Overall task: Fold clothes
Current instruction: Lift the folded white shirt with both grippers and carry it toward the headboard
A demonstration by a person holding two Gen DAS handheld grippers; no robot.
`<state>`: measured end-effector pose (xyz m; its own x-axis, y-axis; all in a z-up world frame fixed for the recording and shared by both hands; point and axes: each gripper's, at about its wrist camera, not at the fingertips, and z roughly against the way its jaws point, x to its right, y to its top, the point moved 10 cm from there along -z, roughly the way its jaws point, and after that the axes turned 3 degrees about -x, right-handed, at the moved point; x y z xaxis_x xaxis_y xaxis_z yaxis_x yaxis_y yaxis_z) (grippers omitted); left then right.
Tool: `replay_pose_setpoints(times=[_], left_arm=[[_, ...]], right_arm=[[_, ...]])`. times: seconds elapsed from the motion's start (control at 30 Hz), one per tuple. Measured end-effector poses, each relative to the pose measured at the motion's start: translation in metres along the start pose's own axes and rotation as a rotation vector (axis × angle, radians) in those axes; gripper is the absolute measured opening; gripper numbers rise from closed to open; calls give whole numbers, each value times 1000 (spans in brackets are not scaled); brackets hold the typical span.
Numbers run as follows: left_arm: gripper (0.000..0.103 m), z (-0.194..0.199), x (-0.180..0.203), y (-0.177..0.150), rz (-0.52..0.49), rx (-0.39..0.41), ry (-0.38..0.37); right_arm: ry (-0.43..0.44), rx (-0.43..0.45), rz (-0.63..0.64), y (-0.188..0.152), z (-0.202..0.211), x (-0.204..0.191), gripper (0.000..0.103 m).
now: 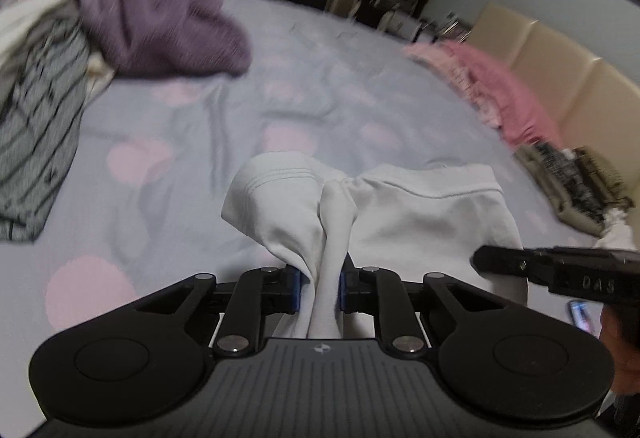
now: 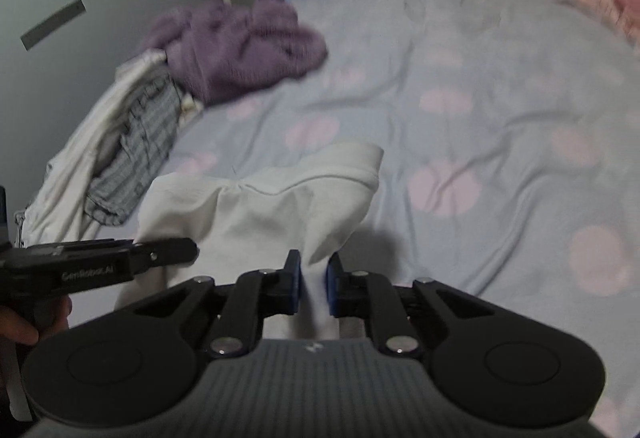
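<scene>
count: you had two claws, one white garment (image 1: 420,214), and four other lots of clothes on the bed (image 1: 192,142): a purple fuzzy piece (image 1: 168,22), a pink one (image 1: 496,86), a striped grey one (image 1: 36,142) and a dark patterned one (image 1: 576,186).
left claw (image 1: 320,288): nearly closed, its blue pads clenched on a bunched fold of the white garment.
right claw (image 2: 313,288): nearly closed too, gripping another gathered fold of the same garment.
white garment: it rose from each claw's pads and spread just ahead, stretched between your two claws, its stitched hem facing away.
look: plain, soft, creased where pinched.
bed: pale blue sheet with pink spots lay beyond both claws.
</scene>
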<state>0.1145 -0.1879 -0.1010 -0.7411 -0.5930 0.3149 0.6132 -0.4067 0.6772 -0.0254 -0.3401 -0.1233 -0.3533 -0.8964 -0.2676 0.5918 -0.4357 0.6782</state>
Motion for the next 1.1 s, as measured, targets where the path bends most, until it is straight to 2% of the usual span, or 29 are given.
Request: replay_pose_setpoints(times=[0.1,0.4,0.63,0.8,1.0,1.1], left_arm=[[14,20,30,13,-60,60,-39],[14,61,164,74,-299,223,-206],[14,56,300,119,-460,324,-387],[14,36,405,139,-565,333,-545],[14,-1,520,147,-658,305,-734],[14,-17,560,145,-716,284,-820]], right_arm=[[-28,81,2,2,41,5,14],[-104,299,-54,22,170,47,13],[-302,500,-11,41,269,94,13],[-454,566,-21,51,339,145,13],[-630,595,-93,56,409,206,13],[-694,621,-164,49,437,231,13]])
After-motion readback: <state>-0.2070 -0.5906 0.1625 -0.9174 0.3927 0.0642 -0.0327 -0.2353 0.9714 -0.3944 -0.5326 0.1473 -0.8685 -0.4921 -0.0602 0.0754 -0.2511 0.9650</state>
